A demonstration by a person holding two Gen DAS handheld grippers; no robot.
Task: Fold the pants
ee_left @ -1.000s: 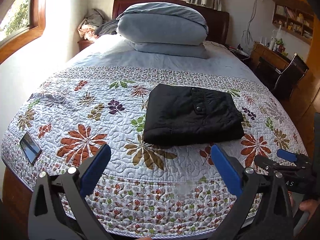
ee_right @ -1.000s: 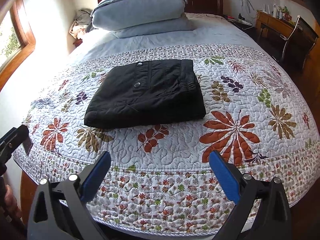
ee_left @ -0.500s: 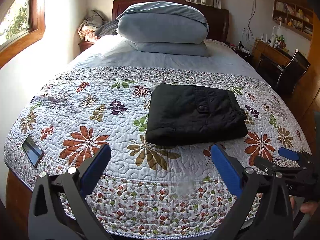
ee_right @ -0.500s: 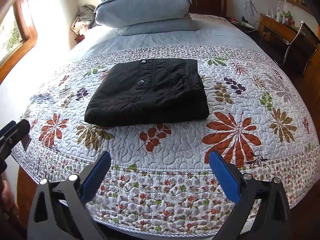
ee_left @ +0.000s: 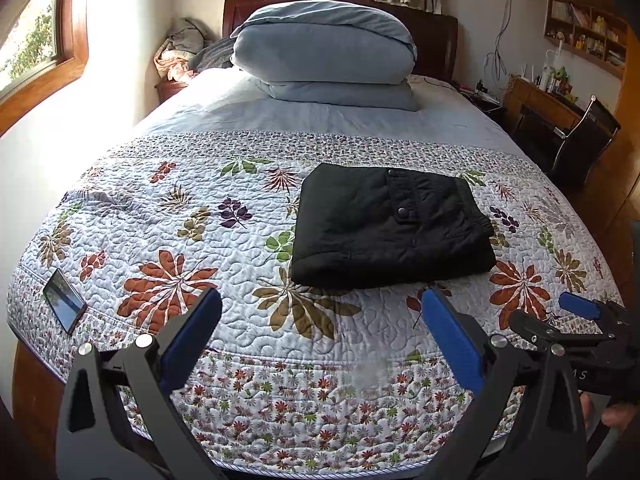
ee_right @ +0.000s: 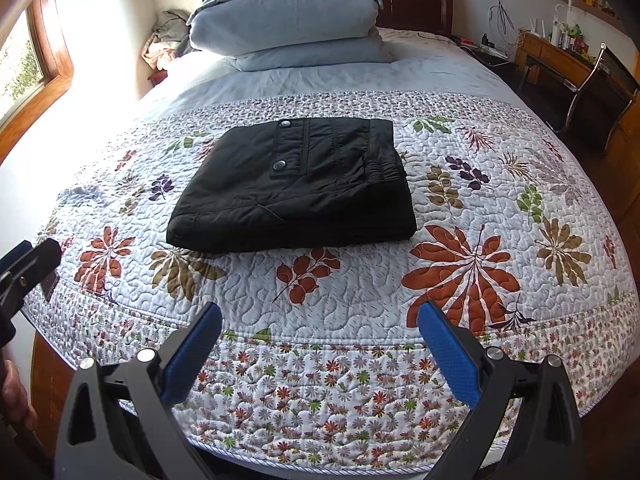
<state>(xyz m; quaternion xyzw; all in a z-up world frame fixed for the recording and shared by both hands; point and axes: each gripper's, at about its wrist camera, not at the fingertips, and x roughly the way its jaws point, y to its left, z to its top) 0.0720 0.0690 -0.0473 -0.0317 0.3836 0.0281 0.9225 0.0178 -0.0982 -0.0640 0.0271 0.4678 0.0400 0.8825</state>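
Note:
The black pants lie folded into a compact rectangle on the floral quilt, a snap-buttoned pocket flap facing up. My left gripper hangs open above the foot of the bed, well short of the pants, with nothing between its blue pads. In its own view my right gripper is open too and holds nothing, back from the pants' near edge. It also shows at the right edge of the left wrist view as the right gripper.
A phone lies at the quilt's front left corner. Stacked blue pillows sit by the headboard. A desk and chair stand to the right of the bed, a window on the left wall.
Both grippers have pulled back and risen a little from the bed; the pants stay put, folded. Both stay open.

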